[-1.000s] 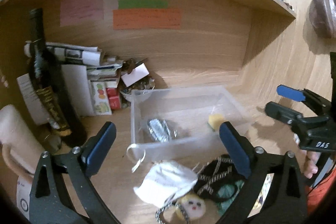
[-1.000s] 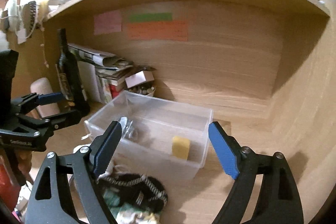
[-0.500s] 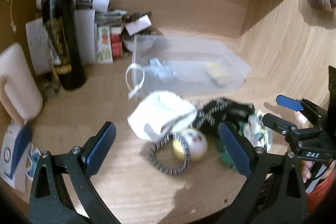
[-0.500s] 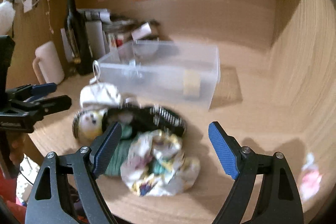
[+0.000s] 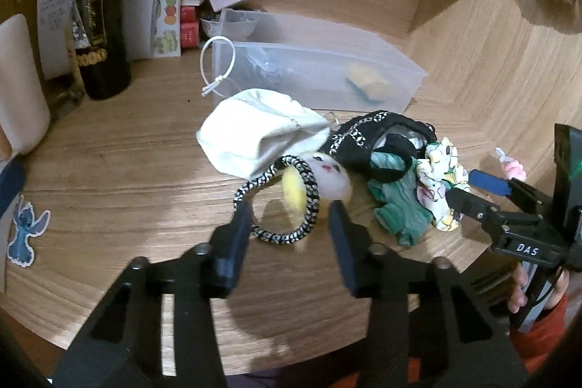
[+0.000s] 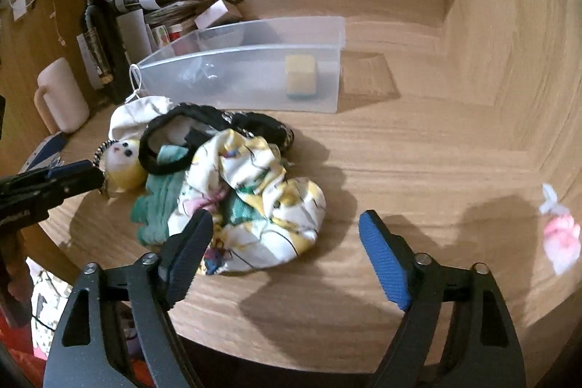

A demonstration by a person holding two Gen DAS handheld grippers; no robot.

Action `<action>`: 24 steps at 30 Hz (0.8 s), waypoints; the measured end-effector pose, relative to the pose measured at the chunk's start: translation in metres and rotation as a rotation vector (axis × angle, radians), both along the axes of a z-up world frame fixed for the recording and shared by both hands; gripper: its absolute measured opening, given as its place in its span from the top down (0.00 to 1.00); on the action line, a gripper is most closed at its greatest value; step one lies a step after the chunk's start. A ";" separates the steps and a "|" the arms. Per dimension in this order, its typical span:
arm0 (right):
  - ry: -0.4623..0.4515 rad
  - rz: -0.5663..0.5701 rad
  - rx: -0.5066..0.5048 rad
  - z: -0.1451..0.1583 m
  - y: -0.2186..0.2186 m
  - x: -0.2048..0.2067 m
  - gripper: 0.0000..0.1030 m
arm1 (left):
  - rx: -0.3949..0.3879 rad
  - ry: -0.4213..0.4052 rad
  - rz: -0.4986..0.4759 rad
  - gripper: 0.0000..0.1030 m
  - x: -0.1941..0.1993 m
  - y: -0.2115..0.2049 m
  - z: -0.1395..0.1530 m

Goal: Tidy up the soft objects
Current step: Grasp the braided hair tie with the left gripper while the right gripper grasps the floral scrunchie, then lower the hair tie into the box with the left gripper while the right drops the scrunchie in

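The wooden bench (image 6: pixel 418 148) fills both views, its front edge curving along the bottom of each frame. On it, in the upper middle of both frames, stands a clear plastic bin (image 6: pixel 254 79) holding a yellow sponge (image 6: pixel 300 80) toward its right end and some crumpled clear plastic toward its left. A dark wine bottle (image 5: pixel 100 10) stands upright in the upper left, beside papers and small boxes against the back wall, with a pale pink mug (image 6: pixel 62 97) further left.

The soft objects lie heaped just in front of the bin. A floral cloth (image 6: pixel 262 202) sits at the centre of the right wrist view, overlapping a green cloth (image 6: pixel 160 202). A white pouch (image 5: pixel 254 133) lies at the heap's left end, touching a black chain-trimmed band (image 5: pixel 385 133). A small yellow-and-white plush with a face (image 5: pixel 327 173) rests against a black-and-white braided ring (image 5: pixel 291 202).

The left gripper (image 5: pixel 291 217) sits low in its own frame with jaws part-way open, narrow, straddling the braided ring and the plush, holding nothing. The right gripper (image 6: pixel 283 235) has its jaws wide apart, the left finger over the edge of the floral cloth, gripping nothing.

A small pink and white wrapped thing (image 6: pixel 560 235) lies alone at the far right.
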State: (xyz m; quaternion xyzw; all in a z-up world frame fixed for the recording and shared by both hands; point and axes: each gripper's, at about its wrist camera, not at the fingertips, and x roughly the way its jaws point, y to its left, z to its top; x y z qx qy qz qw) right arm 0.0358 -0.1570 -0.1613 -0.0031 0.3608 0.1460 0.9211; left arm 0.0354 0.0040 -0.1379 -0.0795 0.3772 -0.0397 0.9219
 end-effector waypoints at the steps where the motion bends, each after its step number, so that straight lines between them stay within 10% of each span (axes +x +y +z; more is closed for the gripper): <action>1: 0.007 0.003 0.006 -0.002 -0.001 0.000 0.36 | -0.013 -0.002 -0.006 0.67 0.000 0.000 0.000; 10: 0.008 0.016 0.045 -0.002 -0.004 0.001 0.81 | -0.001 -0.028 -0.003 0.93 0.000 -0.002 0.003; 24: -0.112 -0.047 0.086 0.033 -0.027 0.000 0.88 | 0.013 -0.151 0.064 0.94 -0.009 0.016 0.045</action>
